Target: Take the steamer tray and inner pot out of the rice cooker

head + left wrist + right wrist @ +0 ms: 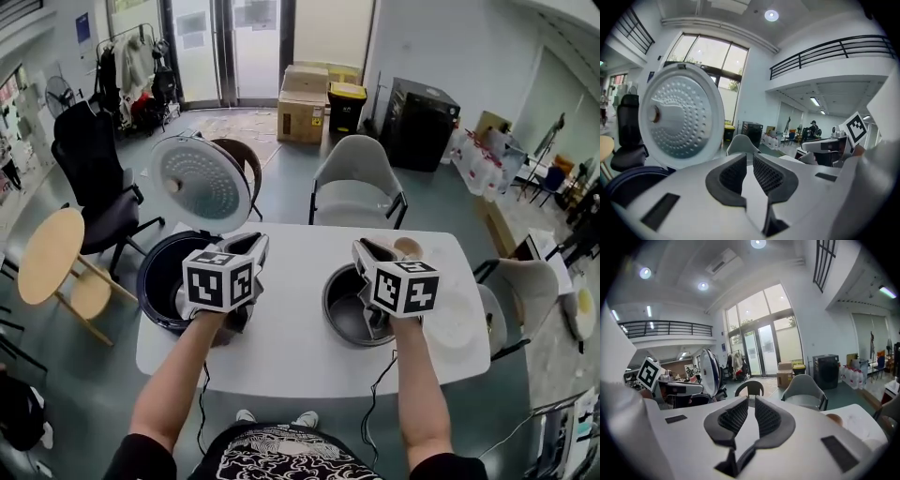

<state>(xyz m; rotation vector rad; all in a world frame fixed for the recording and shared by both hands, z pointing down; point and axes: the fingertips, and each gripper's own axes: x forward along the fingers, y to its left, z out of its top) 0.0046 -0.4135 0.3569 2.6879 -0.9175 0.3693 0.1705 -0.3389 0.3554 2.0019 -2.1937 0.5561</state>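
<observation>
Grey metal inner pot (339, 305) sits on the white desk (291, 291), apart from the dark blue rice cooker (157, 272), whose silver perforated lid (200, 180) stands open. Just right of the pot lies a pale round steamer tray (457, 323). The left hand-held gripper (251, 248) hovers over the cooker and the right hand-held gripper (372, 253) over the pot; each has its jaws drawn nearly together on nothing. Both items look to be out, so what remains is probably a clean retreat. Keep both hands high, clear of the raised lid and the pot's rim, and nudge neither item toward the desk edge.
</observation>
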